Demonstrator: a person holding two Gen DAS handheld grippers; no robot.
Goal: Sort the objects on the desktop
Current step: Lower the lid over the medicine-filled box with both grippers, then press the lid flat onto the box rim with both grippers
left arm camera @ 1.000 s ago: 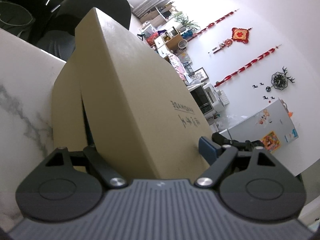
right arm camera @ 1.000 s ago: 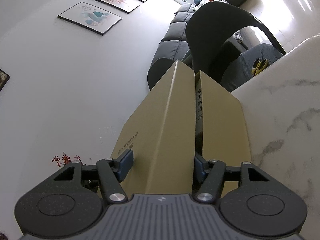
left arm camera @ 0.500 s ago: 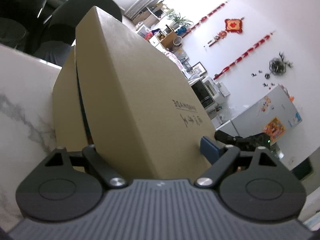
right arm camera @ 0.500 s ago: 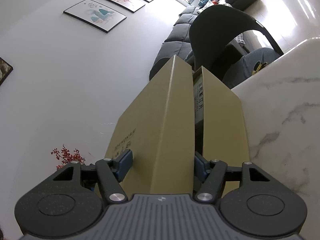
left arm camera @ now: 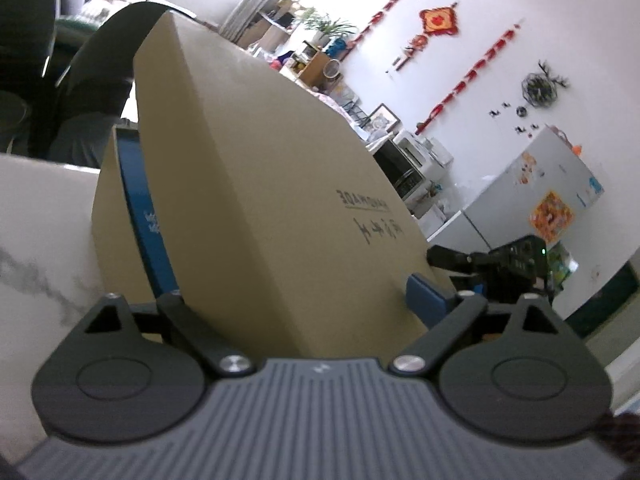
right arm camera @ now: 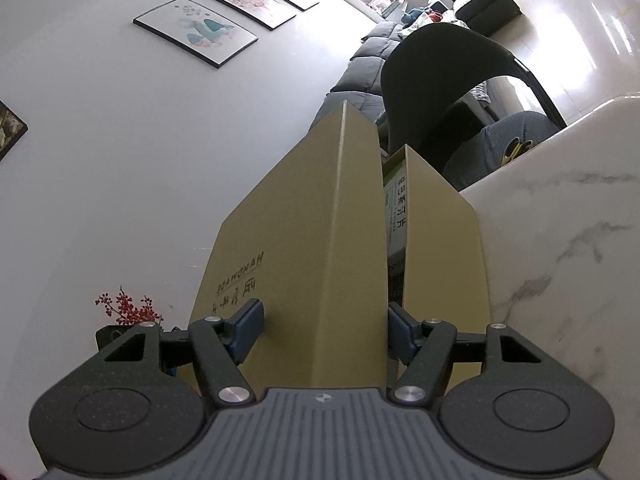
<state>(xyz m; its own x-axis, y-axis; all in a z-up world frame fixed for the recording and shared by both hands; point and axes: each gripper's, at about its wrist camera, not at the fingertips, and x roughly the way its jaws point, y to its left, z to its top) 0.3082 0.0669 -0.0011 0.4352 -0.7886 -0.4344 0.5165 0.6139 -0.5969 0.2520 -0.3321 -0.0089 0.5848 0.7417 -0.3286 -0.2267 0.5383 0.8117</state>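
Between both tools: cardboard box lid (left arm camera: 256, 184), half-raised off its base at the tabletop's far edge.

Near: right tool (right arm camera: 322, 334) clamped on the lid's side wall, pads pressing both faces. Left tool (left arm camera: 296, 300) jaws have just been opening; lid wall sits between them, blue pad (left arm camera: 424, 298) looks just clear, so released. Base (right arm camera: 440, 240) rests on the marble tabletop (right arm camera: 560, 264), blue item (left arm camera: 144, 208) and printed packet inside. Beyond, dark chair (right arm camera: 440, 64). Judgement: re-grip left before lifting further, raise both ends level, keep base from dragging.
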